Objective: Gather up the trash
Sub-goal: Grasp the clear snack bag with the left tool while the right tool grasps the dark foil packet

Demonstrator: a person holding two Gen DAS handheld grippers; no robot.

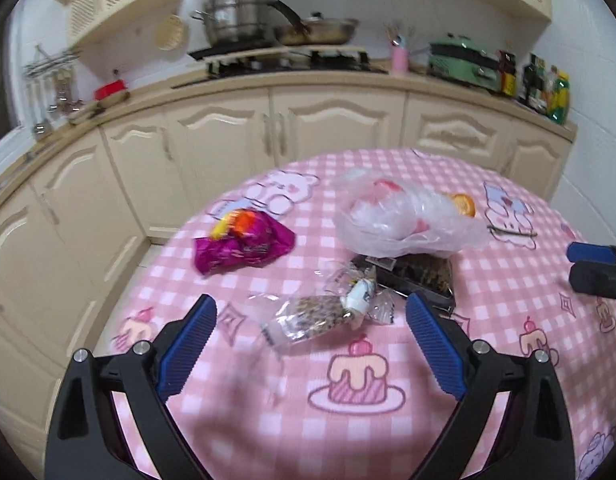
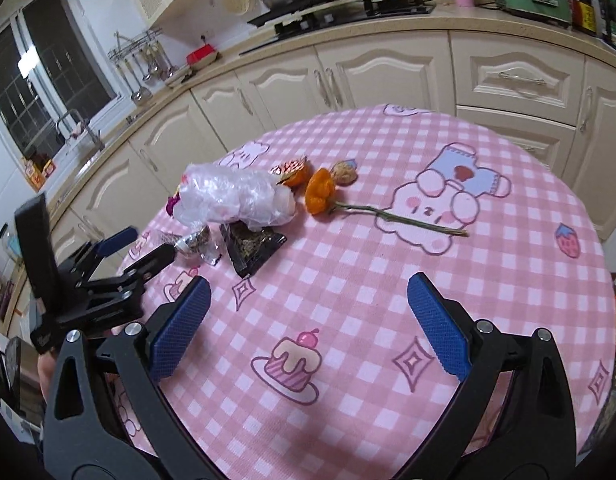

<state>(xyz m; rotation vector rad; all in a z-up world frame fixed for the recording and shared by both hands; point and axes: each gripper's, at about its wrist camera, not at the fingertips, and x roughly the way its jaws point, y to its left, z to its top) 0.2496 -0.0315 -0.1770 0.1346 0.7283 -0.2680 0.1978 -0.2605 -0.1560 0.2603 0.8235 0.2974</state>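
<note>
Left gripper (image 1: 309,344): jaws spread wide, nothing between them, hovering just above the clear wrapper (image 1: 319,314) on the bench (image 1: 507,280).
Right gripper (image 2: 308,324): also wide open and empty, over bare pink check cloth, well apart from the litter.
Trash on the bench: all of it, by the look of things. Clear wrapper nearest the left gripper; black tray (image 1: 421,274) just behind it, touching; crumpled plastic bag (image 1: 403,218) lying over the tray's far edge; purple wrapper (image 1: 244,246) off to the left on its own.
More trash, right view: orange flower (image 2: 319,194) with its long stem (image 2: 403,218) trailing right, plus a few small scraps behind the bag, too small to name.
Progress: I'd call it the very start. No bin or collection bag shows in either view, and nothing is in hand.
Left to do: every piece, likely beginning with the clear wrapper.
Writing: none readable; print on the wrappers is blurred. The cloth carries only cartoon bears and cakes.
</note>
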